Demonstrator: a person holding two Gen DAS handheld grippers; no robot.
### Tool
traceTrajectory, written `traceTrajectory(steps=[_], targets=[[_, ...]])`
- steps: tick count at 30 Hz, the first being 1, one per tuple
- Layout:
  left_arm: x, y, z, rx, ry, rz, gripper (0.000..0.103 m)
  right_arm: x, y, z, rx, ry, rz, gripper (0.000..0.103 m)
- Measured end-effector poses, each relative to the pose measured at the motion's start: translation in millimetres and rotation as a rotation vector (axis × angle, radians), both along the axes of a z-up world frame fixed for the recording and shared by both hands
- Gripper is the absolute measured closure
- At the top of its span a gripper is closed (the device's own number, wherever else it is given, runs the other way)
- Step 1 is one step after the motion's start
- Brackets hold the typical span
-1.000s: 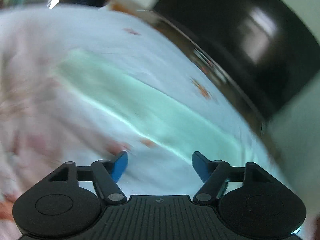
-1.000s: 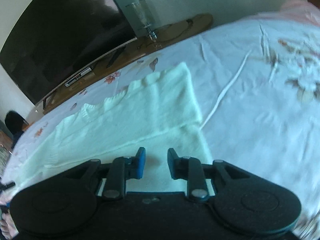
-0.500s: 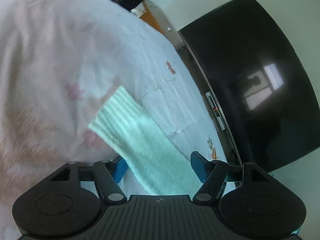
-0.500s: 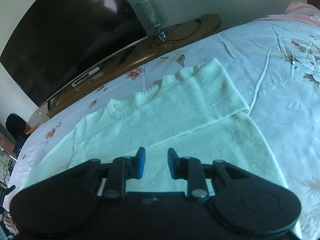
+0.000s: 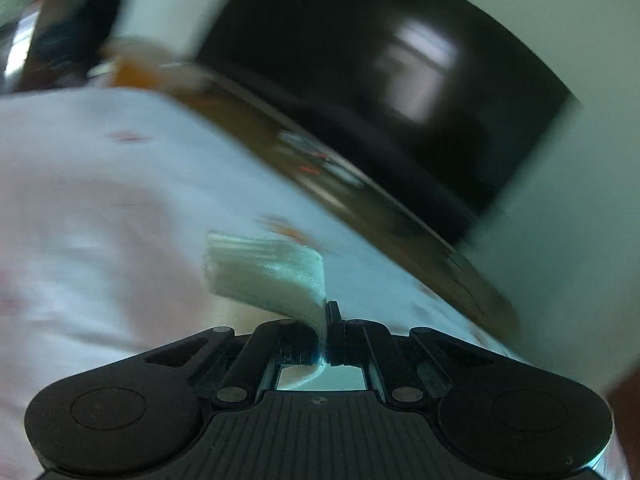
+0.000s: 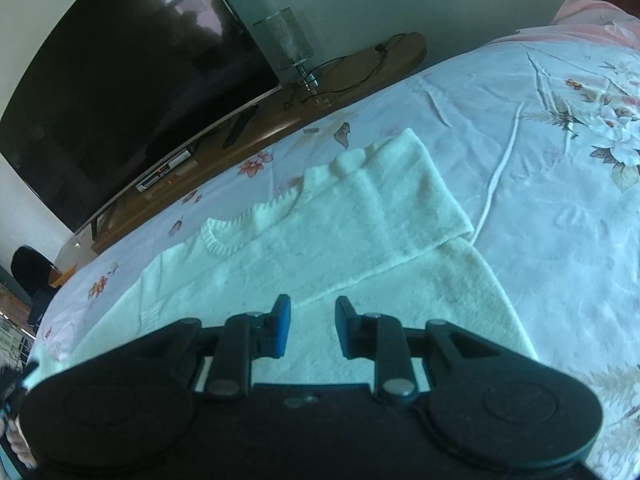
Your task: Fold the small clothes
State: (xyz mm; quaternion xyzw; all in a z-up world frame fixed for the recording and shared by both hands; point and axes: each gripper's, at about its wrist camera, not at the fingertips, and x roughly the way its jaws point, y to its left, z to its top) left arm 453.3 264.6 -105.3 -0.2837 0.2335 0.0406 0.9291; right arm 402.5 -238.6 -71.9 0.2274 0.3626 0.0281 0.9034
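Observation:
A small pale mint knit sweater (image 6: 320, 240) lies flat on the floral bedsheet (image 6: 560, 200), its right sleeve (image 6: 400, 184) folded across the chest. My right gripper (image 6: 312, 322) is open and empty, hovering over the sweater's lower body. In the blurred left wrist view my left gripper (image 5: 325, 328) is shut on the ribbed cuff of the other sleeve (image 5: 272, 276), which sticks up and leftward from the closed jaws above the sheet (image 5: 100, 200).
A large dark TV (image 6: 120, 72) stands on a long wooden bench (image 6: 280, 120) past the bed's far edge, with a glass lamp (image 6: 288, 44) and cables. A pink blanket (image 6: 592, 20) lies at the far right. A dark chair (image 6: 32, 276) stands left.
My left gripper has closed on the sleeve cuff that lay between its open fingers, and it has swung with the cuff. The right gripper has barely moved and stays open.

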Motion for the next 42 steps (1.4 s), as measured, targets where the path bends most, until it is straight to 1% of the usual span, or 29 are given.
traceTrajectory(steps=[3, 4, 6, 9, 11, 13, 15, 16, 17, 18, 19, 20, 21, 22, 25, 27, 29, 31, 32, 34, 35, 36, 37, 39, 41, 42], targets=[[28, -75, 14, 0.053, -0.002, -0.154, 0.100, -1, -10, 1, 0.008, -0.012, 0.003, 0.078], [37, -99, 14, 0.069, 0.008, -0.192, 0.100, -2, -17, 1, 0.011, -0.018, -0.001, 0.078], [52, -151, 8, 0.089, 0.040, -0.274, 0.099, -3, -33, 0, 0.038, -0.024, -0.022, 0.078], [65, -227, -2, 0.166, 0.086, -0.373, 0.099, -6, -58, -3, 0.071, -0.026, -0.053, 0.078], [76, -261, -10, 0.209, 0.120, -0.415, 0.099, -10, -72, -4, 0.085, -0.027, -0.071, 0.077], [77, -297, -20, 0.262, 0.160, -0.442, 0.099, -14, -85, -5, 0.101, -0.028, -0.083, 0.077], [83, -317, -30, 0.282, 0.201, -0.485, 0.099, -18, -93, -6, 0.117, -0.035, -0.085, 0.076], [85, -328, -33, 0.318, 0.217, -0.501, 0.099, -20, -97, -6, 0.123, -0.037, -0.086, 0.076], [72, -338, -30, 0.361, 0.194, -0.501, 0.091, -19, -100, -6, 0.139, -0.038, -0.083, 0.075], [63, -345, -28, 0.395, 0.174, -0.528, 0.054, -19, -102, -7, 0.163, -0.040, -0.075, 0.074], [57, -346, -24, 0.393, 0.155, -0.557, 0.041, -18, -103, -7, 0.181, -0.043, -0.067, 0.072], [49, -343, -20, 0.388, 0.129, -0.560, 0.031, -17, -103, -7, 0.196, -0.049, -0.057, 0.069], [40, -337, -14, 0.396, 0.099, -0.547, 0.031, -14, -100, -6, 0.208, -0.057, -0.042, 0.068], [30, -325, -10, 0.410, 0.090, -0.532, 0.031, -11, -95, -6, 0.215, -0.059, -0.026, 0.067], [12, -274, -5, 0.408, 0.115, -0.416, 0.031, 3, -70, -5, 0.199, -0.061, 0.043, 0.066], [3, -238, -9, 0.427, 0.144, -0.338, 0.031, 17, -46, -7, 0.175, -0.049, 0.110, 0.066], [-6, -201, -16, 0.421, 0.183, -0.280, 0.031, 30, -26, -11, 0.142, -0.039, 0.151, 0.066], [-12, -176, -21, 0.426, 0.210, -0.248, 0.031, 44, -13, -19, 0.121, -0.004, 0.164, 0.066], [-15, -166, -23, 0.415, 0.217, -0.236, 0.031, 49, -9, -23, 0.121, 0.013, 0.169, 0.066], [-13, -157, -30, 0.395, 0.225, -0.228, 0.031, 54, -3, -28, 0.076, 0.064, 0.157, 0.067], [-11, -156, -31, 0.393, 0.224, -0.228, 0.031, 53, -3, -28, 0.070, 0.076, 0.142, 0.067], [-11, -155, -34, 0.387, 0.225, -0.234, 0.031, 49, -4, -27, 0.090, 0.063, 0.138, 0.067], [-11, -154, -36, 0.380, 0.226, -0.238, 0.031, 47, -4, -27, 0.082, 0.067, 0.130, 0.067], [-8, -155, -42, 0.379, 0.233, -0.241, 0.031, 50, -1, -32, 0.049, 0.111, 0.114, 0.068], [-5, -157, -44, 0.372, 0.227, -0.243, 0.031, 55, 3, -39, 0.048, 0.149, 0.088, 0.073], [-3, -157, -46, 0.372, 0.227, -0.243, 0.031, 56, 5, -39, 0.046, 0.152, 0.080, 0.078]])
